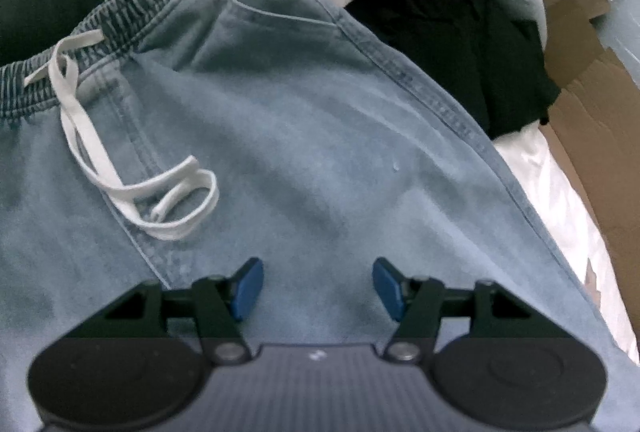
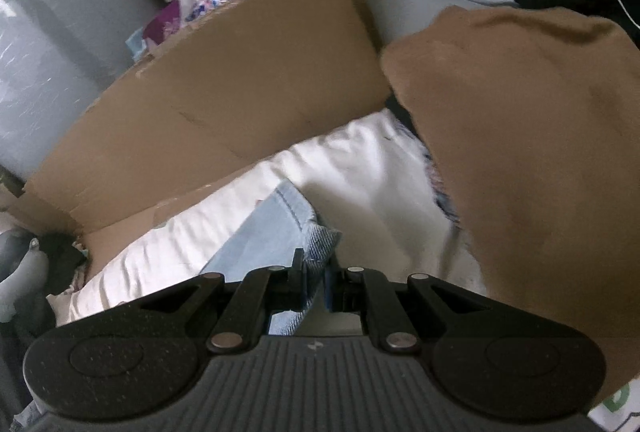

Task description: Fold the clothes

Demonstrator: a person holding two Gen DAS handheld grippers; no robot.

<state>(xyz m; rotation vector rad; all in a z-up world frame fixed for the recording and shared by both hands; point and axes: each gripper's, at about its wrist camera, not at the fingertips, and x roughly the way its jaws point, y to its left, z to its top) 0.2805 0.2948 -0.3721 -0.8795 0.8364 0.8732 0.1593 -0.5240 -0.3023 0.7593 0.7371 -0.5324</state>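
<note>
Two grippers: both work one pair of light-blue jeans (image 1: 280,136) on a white sheet (image 2: 360,172), a fold apparently just starting.
Left gripper (image 1: 318,286): jaws spread apart, blue pads (image 1: 250,286) clear of each other with nothing between them; it hangs just above the cloth near the waist, probably placed to pin or steady that end.
Right gripper (image 2: 314,282): clamped tight on a hem (image 2: 320,240) of the jeans, the denim bunched between its fingers and raised off the sheet, a grip that suits carrying that end over.
Jeans: waist end spread flat under the left camera, elastic waistband (image 1: 132,4) at the top, white drawstring (image 1: 120,152) loose across the front; the far end is in the right gripper.
Surroundings: a cardboard box (image 2: 224,88) stands just beside the sheet with mixed items inside; a brown garment (image 2: 540,152) lies at the right, dark clothes (image 1: 460,44) beyond the jeans.
Likely reason for the split: one end anchored, one end lifted keeps the fold straight.
Risk: the drawstring may get trapped in the fold; the small pinch may slip.
</note>
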